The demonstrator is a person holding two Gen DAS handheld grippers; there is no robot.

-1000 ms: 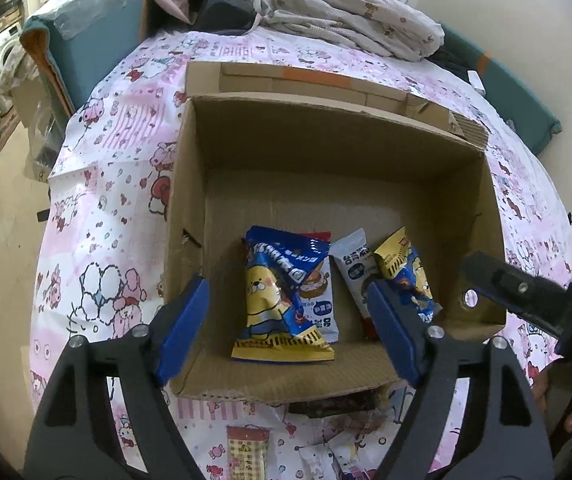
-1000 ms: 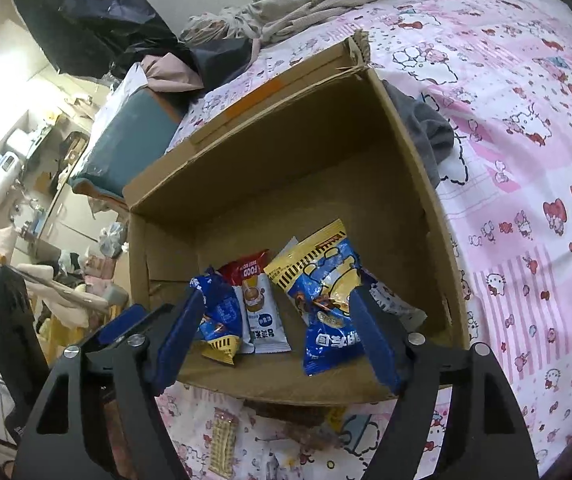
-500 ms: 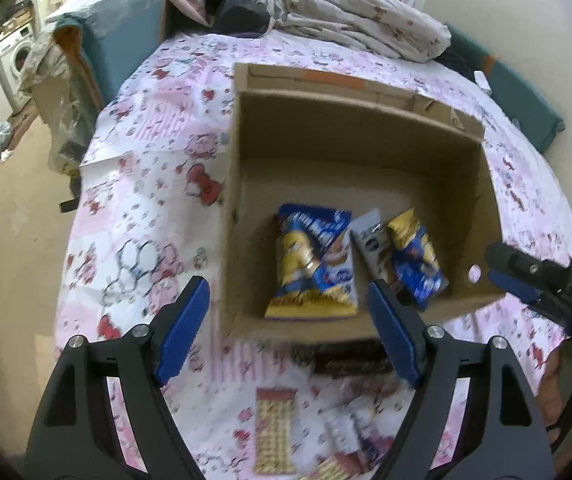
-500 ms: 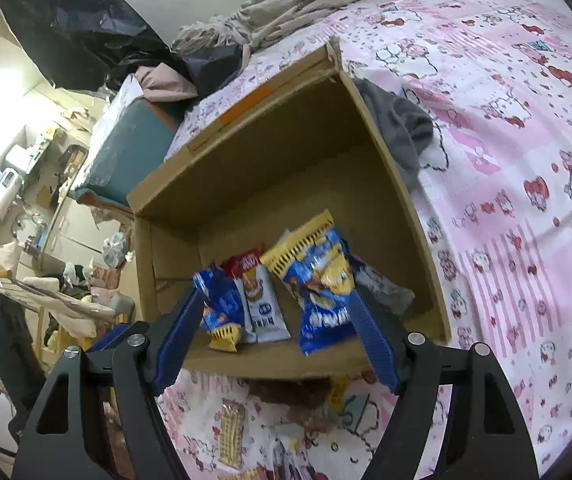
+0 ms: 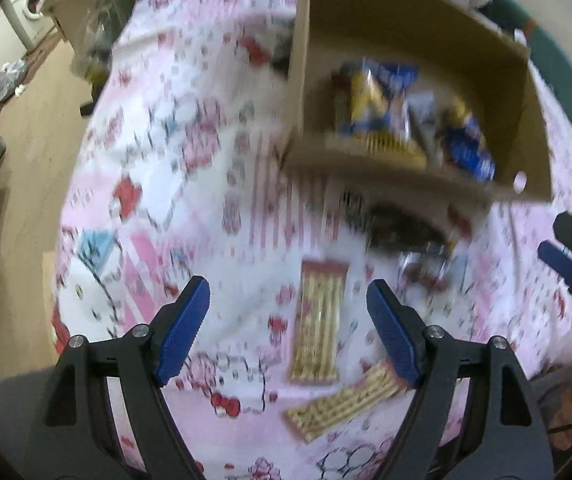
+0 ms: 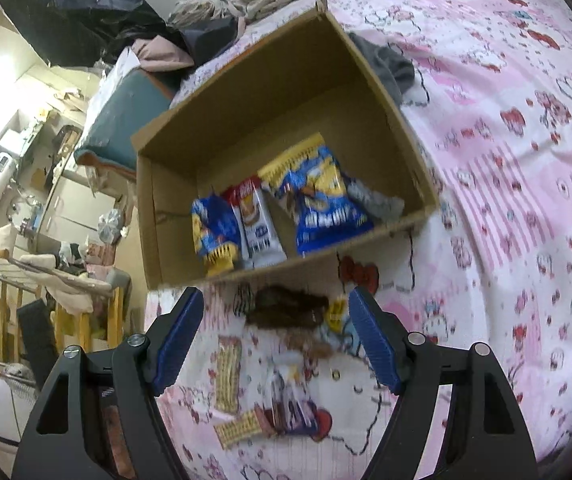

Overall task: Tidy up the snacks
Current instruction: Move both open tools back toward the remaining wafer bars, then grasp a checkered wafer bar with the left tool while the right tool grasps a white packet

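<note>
Two hand-held grippers are hovering over a bed covered in a pink cartoon-print sheet (image 6: 526,184), where snacks are being sorted into a cardboard box (image 6: 269,92). The left gripper (image 5: 288,330) is pointing steeply down at the sheet with its blue-padded jaws spread wide and nothing between the pads; a long pack of biscuit sticks (image 5: 320,322) is lying on the sheet in the gap beneath them, and a second, similar pack (image 5: 344,402) is lying at an angle just beside it, near the right-hand finger. The left wrist view is blurred, so the wrappers' print cannot be read.

The right gripper (image 6: 275,340) is likewise standing open and empty, angled toward the near wall of the box. Below it, loose snacks are lying on the sheet just outside the box: a dark brown packet (image 6: 286,312) near the wall, a biscuit-stick pack (image 6: 227,374) and a small cluster of wrapped sweets (image 6: 286,412) closer to the camera.

Inside the box, a large blue-and-yellow bag (image 6: 318,196), a white-and-red sachet (image 6: 255,220) and a smaller blue bag (image 6: 211,236) are resting against the near wall. A grey cloth (image 6: 386,64) is lying on the sheet beside the box's far corner.
</note>
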